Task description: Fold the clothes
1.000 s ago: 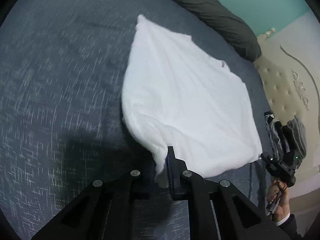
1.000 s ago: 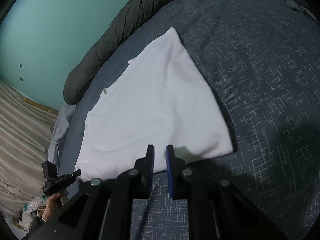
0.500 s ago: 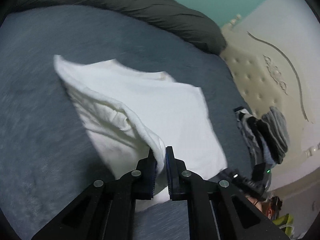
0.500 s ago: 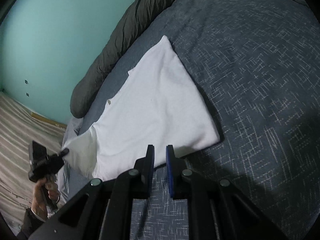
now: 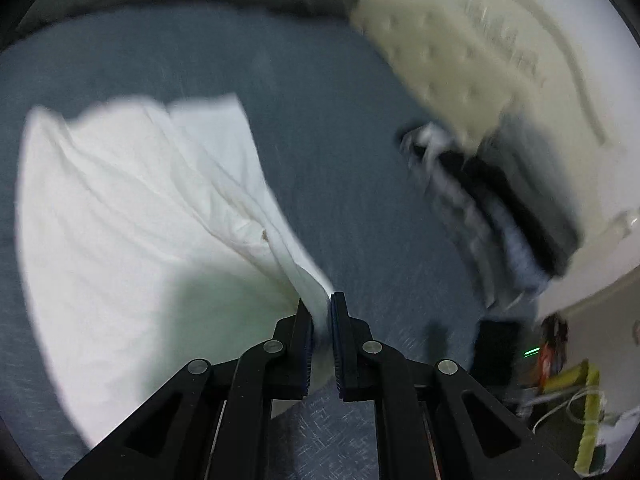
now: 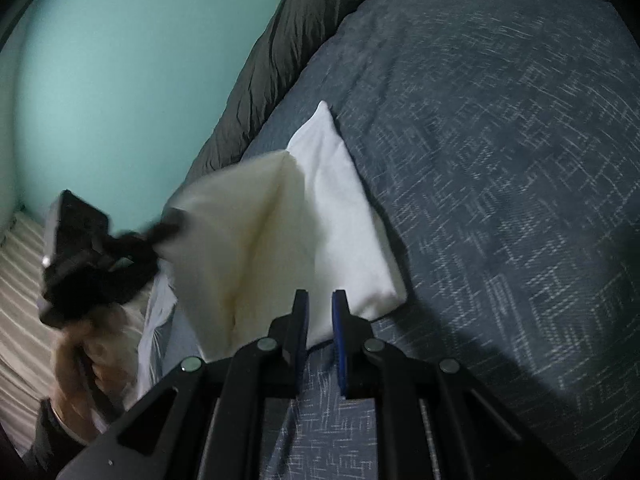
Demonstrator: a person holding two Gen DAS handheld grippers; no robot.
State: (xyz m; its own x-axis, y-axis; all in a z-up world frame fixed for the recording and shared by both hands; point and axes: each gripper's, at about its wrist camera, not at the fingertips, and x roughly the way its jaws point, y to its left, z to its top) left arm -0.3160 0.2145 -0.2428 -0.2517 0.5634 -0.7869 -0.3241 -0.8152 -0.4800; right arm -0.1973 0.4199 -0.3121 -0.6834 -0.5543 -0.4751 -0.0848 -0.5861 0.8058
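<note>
Two grippers: both nearly closed.
Left gripper [image 5: 321,312]: pinching white T-shirt [image 5: 132,216] corner, lifted over the rest on blue bedspread [image 6: 500,160].
Right gripper [image 6: 320,312]: holds nothing, above the shirt's near edge.
Folded clothes stack [image 5: 496,208]: by headboard [image 5: 460,64].

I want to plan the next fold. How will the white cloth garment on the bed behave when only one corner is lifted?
The white cloth garment is probably floppy: held by the left gripper, it sags and creases. It seems light, since one pinched edge raises a wide flap. It may drag over the grey-blue bedspread, because no weight pins the rest.
</note>
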